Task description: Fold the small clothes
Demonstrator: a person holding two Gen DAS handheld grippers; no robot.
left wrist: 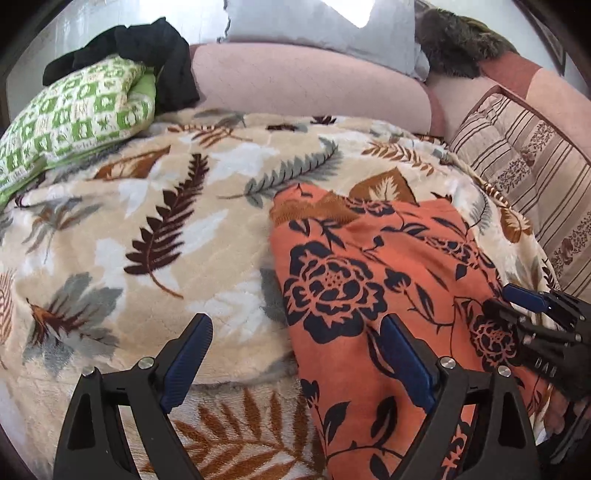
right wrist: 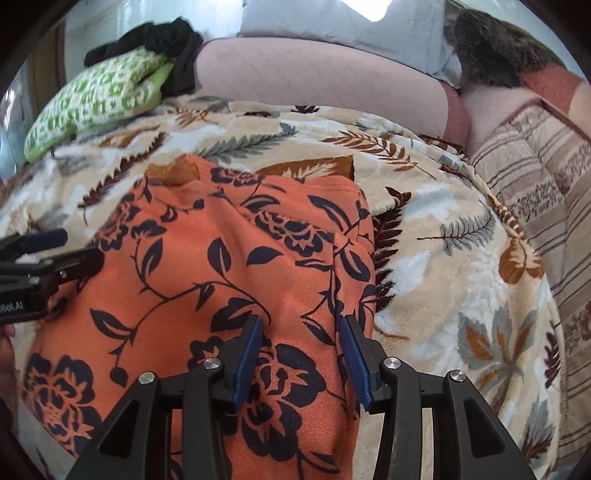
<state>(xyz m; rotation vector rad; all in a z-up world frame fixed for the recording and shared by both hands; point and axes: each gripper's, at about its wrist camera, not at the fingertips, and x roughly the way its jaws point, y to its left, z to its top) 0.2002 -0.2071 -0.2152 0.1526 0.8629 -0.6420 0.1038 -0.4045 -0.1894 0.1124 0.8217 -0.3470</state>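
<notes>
In the left wrist view, we see the left gripper with its jaws spread wide and nothing between the pads. One finger hangs over the leaf-print blanket, the other over the orange floral garment. The garment lies on the blanket from the centre of the frame down to 5 o'clock, its upper edge showing a brown inner patch. At 4 o'clock the right gripper comes in from the edge, its blue pads over the garment's right border; from here we cannot tell whether it holds cloth. At 10 o'clock sits a green-and-white pillow with a black garment heaped just behind it. A pink cushion runs along 12 o'clock, a grey pillow above it, and a striped cushion lies at 2 o'clock.

In the right wrist view, the right gripper stands about half open over the orange garment, close to its right edge at 6 o'clock. A ridge of the cloth rises between the pads, but we see no pad pressing on it. The garment fills the frame from the centre to 8 o'clock, with the blanket bare at 3 o'clock. The left gripper reaches in at 9 o'clock, jaws apart, over the garment's left edge. The green-and-white pillow and the black garment sit at 11 o'clock.
</notes>
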